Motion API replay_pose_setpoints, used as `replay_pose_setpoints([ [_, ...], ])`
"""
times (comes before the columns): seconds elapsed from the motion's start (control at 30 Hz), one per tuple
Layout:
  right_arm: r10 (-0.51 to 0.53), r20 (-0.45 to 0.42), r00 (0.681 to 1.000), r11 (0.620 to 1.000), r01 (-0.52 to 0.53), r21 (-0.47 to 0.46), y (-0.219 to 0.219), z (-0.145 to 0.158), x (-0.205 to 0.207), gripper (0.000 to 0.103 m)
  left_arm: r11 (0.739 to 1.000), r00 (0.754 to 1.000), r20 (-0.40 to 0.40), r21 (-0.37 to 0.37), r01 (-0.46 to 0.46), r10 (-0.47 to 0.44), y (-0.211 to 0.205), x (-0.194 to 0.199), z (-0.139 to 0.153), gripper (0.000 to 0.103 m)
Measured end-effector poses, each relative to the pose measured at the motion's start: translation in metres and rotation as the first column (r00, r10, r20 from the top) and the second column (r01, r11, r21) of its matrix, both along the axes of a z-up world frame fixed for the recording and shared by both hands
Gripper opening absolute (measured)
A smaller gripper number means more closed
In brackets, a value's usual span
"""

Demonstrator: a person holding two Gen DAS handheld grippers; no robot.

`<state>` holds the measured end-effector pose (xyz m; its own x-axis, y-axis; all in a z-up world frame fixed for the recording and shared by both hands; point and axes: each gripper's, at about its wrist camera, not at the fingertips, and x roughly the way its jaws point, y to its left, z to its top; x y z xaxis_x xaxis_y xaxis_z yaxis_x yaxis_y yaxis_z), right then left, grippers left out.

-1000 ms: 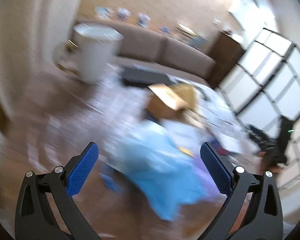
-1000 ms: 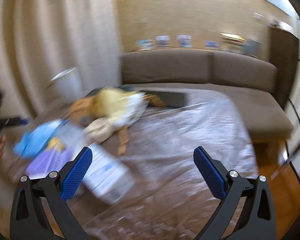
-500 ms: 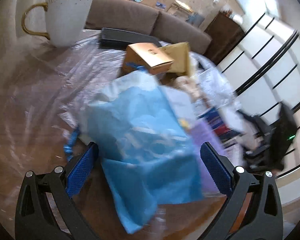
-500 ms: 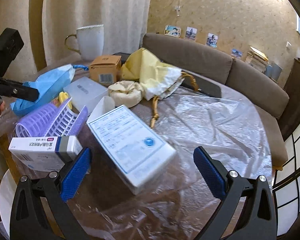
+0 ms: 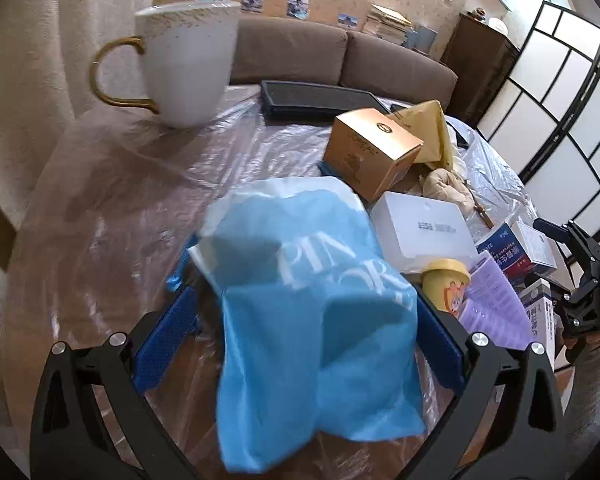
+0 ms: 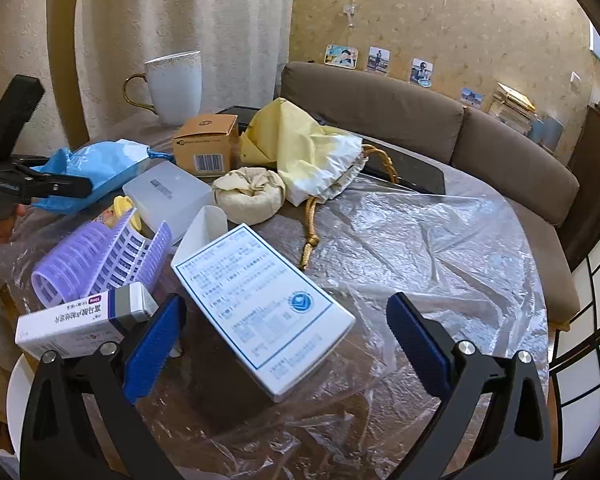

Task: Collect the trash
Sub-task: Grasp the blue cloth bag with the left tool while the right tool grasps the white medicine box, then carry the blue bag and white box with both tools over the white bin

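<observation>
Trash covers your plastic-draped round tabletop (image 5: 112, 184). Through the left wrist camera, your left gripper (image 5: 300, 340) has its fingers spread either side of the crumpled blue plastic bag (image 5: 312, 304); closing them would likely be next. Through the right wrist camera, your right gripper (image 6: 284, 344) hangs with fingers apart around the white printed carton (image 6: 260, 304), not yet pinching it.

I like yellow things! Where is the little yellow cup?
In the left wrist view the little yellow cup sits right of centre on the table, squeezed between the blue bag, the white box and the purple basket.
</observation>
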<state>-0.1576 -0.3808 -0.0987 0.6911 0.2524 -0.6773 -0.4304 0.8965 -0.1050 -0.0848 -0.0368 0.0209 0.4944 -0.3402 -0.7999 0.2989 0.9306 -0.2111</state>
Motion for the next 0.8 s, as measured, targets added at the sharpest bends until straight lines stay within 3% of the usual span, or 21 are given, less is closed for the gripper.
replay_pose_setpoints([
  [0.23,0.022,-0.069,0.997,0.999,-0.020,0.028,0.002,-0.007,0.005,0.064,0.999,0.999,0.021,0.023,0.023,-0.024,-0.012,0.007,-0.007,0.102],
  [0.33,0.020,-0.086,0.996,0.998,-0.015,0.066,-0.002,-0.009,0.005,0.048,0.999,0.998,0.049,0.023,0.033,-0.034,-0.011,0.004,-0.007,0.091],
  [0.57,-0.012,-0.087,0.996,0.989,0.025,0.148,-0.013,-0.010,-0.002,0.046,0.999,0.995,0.094,0.009,0.036,-0.037,-0.006,-0.003,0.000,0.075],
  [0.8,-0.057,-0.062,0.996,0.974,0.069,0.214,-0.025,-0.005,-0.011,0.046,0.999,0.992,0.129,-0.035,0.014,-0.009,0.005,-0.021,0.011,0.073],
])
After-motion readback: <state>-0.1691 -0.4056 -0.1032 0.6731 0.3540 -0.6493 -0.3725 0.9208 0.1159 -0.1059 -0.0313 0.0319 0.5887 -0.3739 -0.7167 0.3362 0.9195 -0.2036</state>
